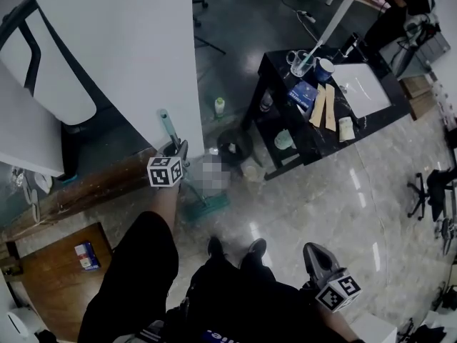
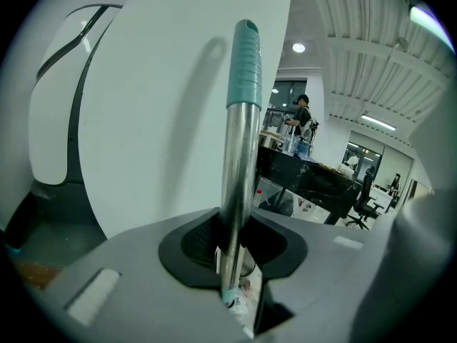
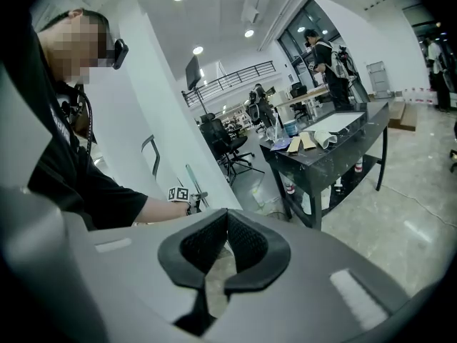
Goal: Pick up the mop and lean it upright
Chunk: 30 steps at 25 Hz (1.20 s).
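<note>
The mop stands nearly upright, its teal head (image 1: 208, 207) on the floor just ahead of the person's feet. Its shaft is bare metal with a ribbed teal grip (image 2: 245, 63) at the top. My left gripper (image 1: 178, 147) is shut on the metal shaft (image 2: 239, 163) below that grip, with the jaws (image 2: 232, 252) pressed against it from both sides. The handle top (image 1: 166, 122) is close to the white pillar (image 1: 121, 41); whether they touch I cannot tell. My right gripper (image 1: 318, 257) hangs low at the right, shut and empty (image 3: 227, 216). From there the left gripper (image 3: 182, 194) shows further off.
A black table (image 1: 318, 140) with cups, papers and a white sheet stands to the right of the mop, a small dark bin (image 1: 234, 146) at its foot. A wooden plinth (image 1: 64, 191) runs along the pillar's base. An office chair (image 1: 428, 191) is at far right.
</note>
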Each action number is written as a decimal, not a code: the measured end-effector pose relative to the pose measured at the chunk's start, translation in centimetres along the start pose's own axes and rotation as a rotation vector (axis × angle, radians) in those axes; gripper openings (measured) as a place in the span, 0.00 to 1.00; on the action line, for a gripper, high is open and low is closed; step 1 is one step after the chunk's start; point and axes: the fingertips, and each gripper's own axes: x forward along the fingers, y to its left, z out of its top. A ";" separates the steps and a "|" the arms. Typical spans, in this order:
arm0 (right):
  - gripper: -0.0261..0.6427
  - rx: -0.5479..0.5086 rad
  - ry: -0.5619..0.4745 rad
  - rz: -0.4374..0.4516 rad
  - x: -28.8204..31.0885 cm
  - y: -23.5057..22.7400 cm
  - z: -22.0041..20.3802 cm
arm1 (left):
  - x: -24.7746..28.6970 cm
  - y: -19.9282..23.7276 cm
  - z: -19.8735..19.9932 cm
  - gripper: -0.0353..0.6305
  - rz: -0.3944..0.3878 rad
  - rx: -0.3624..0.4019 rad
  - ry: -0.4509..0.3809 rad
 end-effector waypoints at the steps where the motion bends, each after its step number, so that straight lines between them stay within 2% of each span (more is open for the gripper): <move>1: 0.05 -0.007 0.003 -0.008 -0.2 -0.1 -0.2 | 0.1 0.1 0.0 0.21 -0.003 -0.003 0.004; 8: 0.05 -0.019 -0.009 -0.033 -1.1 0.2 -0.5 | 0.9 0.8 -0.1 0.22 -0.001 -0.038 0.035; 11: 0.05 -0.073 0.019 -0.050 -1.6 0.3 -1.3 | 1.0 1.0 -0.2 0.23 -0.023 -0.065 0.067; 15: 0.05 -0.036 -0.021 -0.042 -1.7 1.2 -0.5 | 1.0 0.6 -0.7 0.35 -0.049 -0.048 0.115; 18: 0.05 -0.046 -0.020 -0.041 -1.9 1.5 -0.4 | 0.6 0.4 -1.1 0.46 -0.054 -0.041 0.134; 22: 0.05 -0.088 0.015 -0.045 -2.3 1.0 -1.5 | -0.8 0.6 -2.1 0.50 -0.037 -0.047 0.150; 26: 0.05 -0.075 0.004 0.003 -2.0 1.7 -1.4 | -3.4 0.7 -4.9 0.51 -0.021 -0.078 0.163; 30: 0.05 -0.066 -0.001 0.073 -2.0 2.9 -0.9 | -8.2 0.3 -10.0 0.51 0.022 -0.118 0.215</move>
